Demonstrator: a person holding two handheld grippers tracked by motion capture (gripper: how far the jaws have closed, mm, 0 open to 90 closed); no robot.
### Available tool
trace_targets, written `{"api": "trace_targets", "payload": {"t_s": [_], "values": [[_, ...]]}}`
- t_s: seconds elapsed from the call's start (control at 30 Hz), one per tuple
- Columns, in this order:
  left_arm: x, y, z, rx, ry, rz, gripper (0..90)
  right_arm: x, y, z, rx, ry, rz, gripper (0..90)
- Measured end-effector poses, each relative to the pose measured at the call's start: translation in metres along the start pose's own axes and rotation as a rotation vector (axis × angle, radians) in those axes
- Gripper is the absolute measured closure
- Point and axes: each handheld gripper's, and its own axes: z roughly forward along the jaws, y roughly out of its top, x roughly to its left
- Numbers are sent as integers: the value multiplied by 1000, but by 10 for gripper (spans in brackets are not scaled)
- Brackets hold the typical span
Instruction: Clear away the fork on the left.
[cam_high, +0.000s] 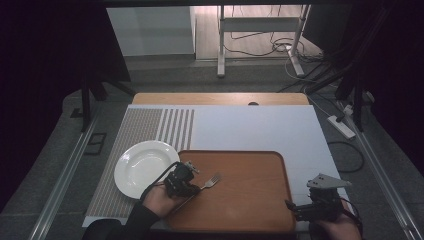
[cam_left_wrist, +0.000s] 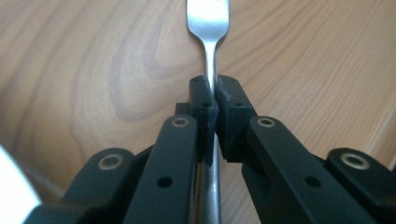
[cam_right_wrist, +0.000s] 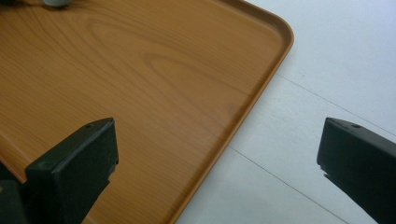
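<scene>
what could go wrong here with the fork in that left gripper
The left gripper pinches the fork on its thin neck only, so it might pivot or slip between the pads. The white plate sits just beside that hand, so a swing could knock it. The right gripper is open over the tray rim and might bump it.

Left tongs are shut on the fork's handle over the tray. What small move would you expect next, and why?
Probably a short lift. The left tongs already pinch the silver metal fork at its neck, over the brown wooden tray. The round white plate lies beside the tray; the right tongs are open.
</scene>
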Motion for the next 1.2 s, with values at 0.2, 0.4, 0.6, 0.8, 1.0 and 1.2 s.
{"api": "trace_targets", "payload": {"t_s": [0.2,0.4,0.6,0.8,1.0,1.2], "values": [[-5,3,-4,-74,22,40,799,1,0,0,5,-1,-6,0],[-15,9,4,-48,-1,87,890,1,0,0,4,0,-13,0],[-8,8,8,-40,-1,75,890,1,0,0,1,2,-12,0],[3,4,4,-39,19,36,890,1,0,0,0,1,-15,0],[14,0,-1,-37,48,12,890,1,0,-1,-1,4,-14,0],[23,-4,-5,-32,61,-11,890,1,0,-1,1,6,-13,0]]}}
